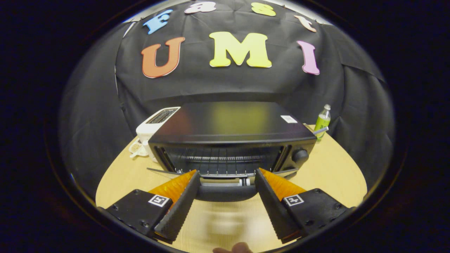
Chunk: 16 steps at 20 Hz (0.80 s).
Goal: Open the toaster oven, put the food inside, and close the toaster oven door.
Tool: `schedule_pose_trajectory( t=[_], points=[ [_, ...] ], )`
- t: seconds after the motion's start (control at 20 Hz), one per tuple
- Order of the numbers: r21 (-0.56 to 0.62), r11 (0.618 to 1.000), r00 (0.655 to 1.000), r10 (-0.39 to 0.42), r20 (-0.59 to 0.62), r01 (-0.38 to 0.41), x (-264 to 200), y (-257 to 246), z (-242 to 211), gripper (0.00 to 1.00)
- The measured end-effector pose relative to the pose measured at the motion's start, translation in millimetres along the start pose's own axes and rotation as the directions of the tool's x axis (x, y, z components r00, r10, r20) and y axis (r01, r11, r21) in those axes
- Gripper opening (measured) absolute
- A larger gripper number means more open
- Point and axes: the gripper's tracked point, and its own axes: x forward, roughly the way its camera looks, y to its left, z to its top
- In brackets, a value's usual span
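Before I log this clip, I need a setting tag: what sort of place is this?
Probably a staged recording booth, not a real kitchen: a toaster oven and white toaster sit on a wooden table against black cloth. The open gripper straddles the oven's door handle.

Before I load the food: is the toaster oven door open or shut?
Open. The toaster oven door is folded down flat, rack visible inside; the open gripper straddles it, untouching.

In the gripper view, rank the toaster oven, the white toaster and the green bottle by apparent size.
1. Toaster oven, door down, just beyond the open hand-held gripper.
2. White toaster, partly hidden behind it.
3. Green bottle, farther back, so its true size is unsure.
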Motion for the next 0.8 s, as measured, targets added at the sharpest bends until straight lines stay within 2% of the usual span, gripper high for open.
schedule_pose_trajectory(
  t=[0.35,0.55,0.8],
  points=[
    [-0.021,1.000,0.992,0.015,-0.127,-0.017,-16,-2,-66,1.00],
    [0.019,0.999,0.976,0.037,-0.215,-0.033,-15,-5,-98,1.00],
    [0.013,0.996,0.972,0.089,-0.216,-0.088,-38,-3,-92,1.00]
  ],
)
